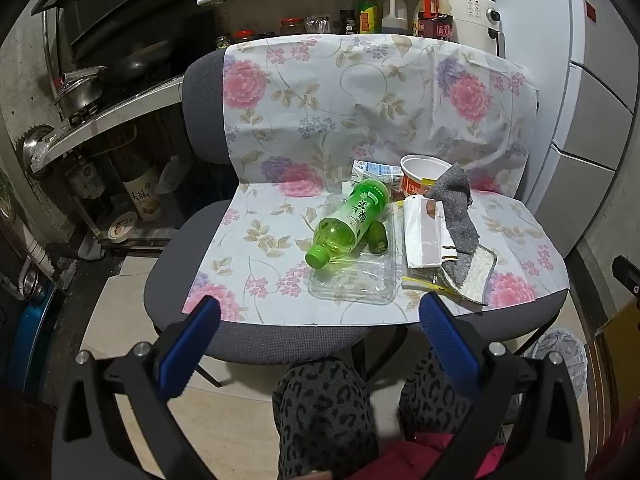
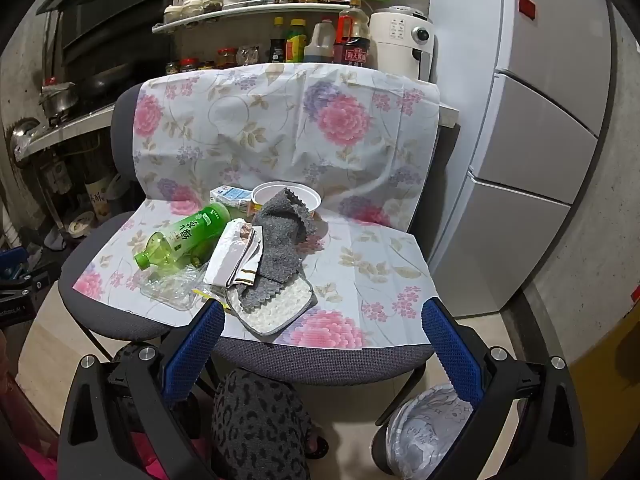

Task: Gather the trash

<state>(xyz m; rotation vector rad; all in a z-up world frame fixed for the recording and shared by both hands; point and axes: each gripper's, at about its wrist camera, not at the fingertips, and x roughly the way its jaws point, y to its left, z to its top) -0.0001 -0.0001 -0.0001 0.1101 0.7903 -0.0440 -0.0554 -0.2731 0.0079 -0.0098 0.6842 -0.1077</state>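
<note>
The green bottle (image 2: 184,238), lying ahead and left of the right jaws, carries "绿茶" in white characters on its label. Other labels on the milk carton (image 2: 230,194), cup and shelf bottles are too small to read.

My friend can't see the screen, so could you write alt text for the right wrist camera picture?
A pile of litter lies on a chair draped in floral cloth: a green bottle on its side, a clear plastic tray, a white wrapper, a paper bowl and a grey cloth. The open right gripper hangs in front, empty; a lined bin stands below.
</note>
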